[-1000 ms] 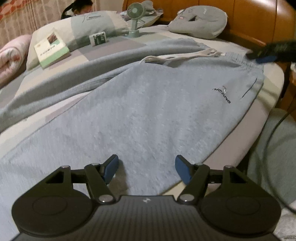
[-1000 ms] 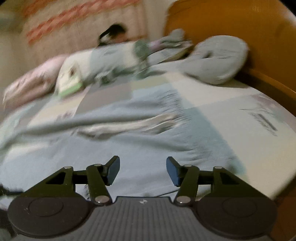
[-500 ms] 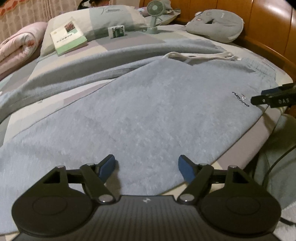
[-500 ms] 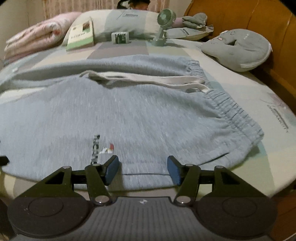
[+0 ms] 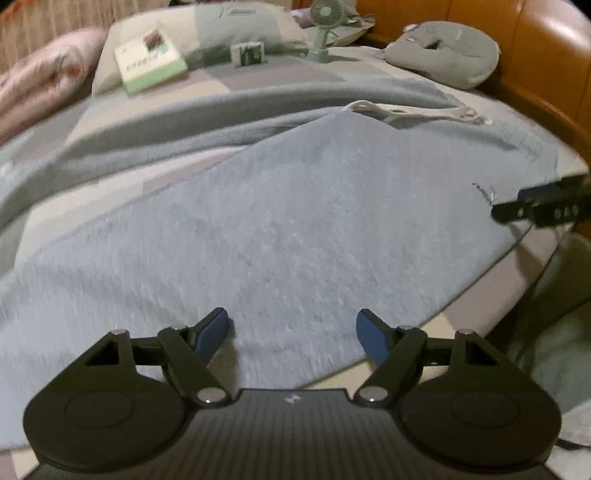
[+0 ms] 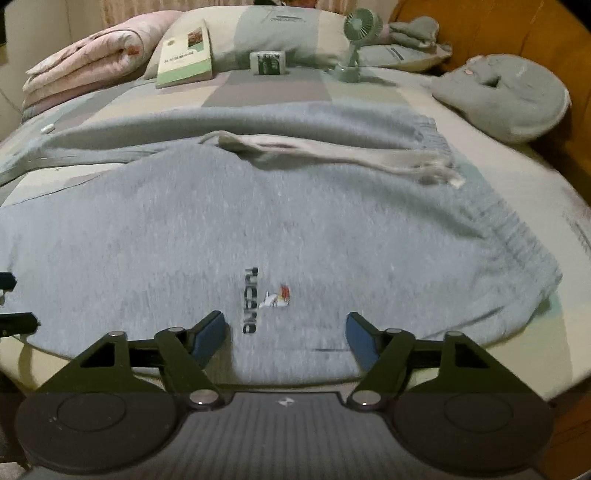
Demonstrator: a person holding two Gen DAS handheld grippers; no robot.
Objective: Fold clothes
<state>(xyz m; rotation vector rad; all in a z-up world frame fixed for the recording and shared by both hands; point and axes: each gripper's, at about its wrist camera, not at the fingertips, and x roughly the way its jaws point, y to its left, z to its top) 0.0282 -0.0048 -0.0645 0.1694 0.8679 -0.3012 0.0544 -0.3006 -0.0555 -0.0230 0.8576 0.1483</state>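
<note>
Lying flat on the bed [image 6: 498, 173], the sweatpants [image 6: 184, 240] sit beneath both grippers, left [image 5: 291, 332] and right [image 6: 284, 332], jaws apart, empty.

Trousers [image 6: 258, 221] lie spread across the bed [image 6: 517, 192]; behind them stand a book [image 6: 186, 55], a fan [image 6: 354, 40] and pillows [image 6: 280, 33]. A cushion [image 6: 506, 99] lies right.

blur: my left wrist view smears the grey-blue fleece sweatpants [image 5: 295, 221] | cut off: trouser legs run past the left edge | unreadable: green-and-white paperback book [image 6: 186, 55] cover, too small
</note>
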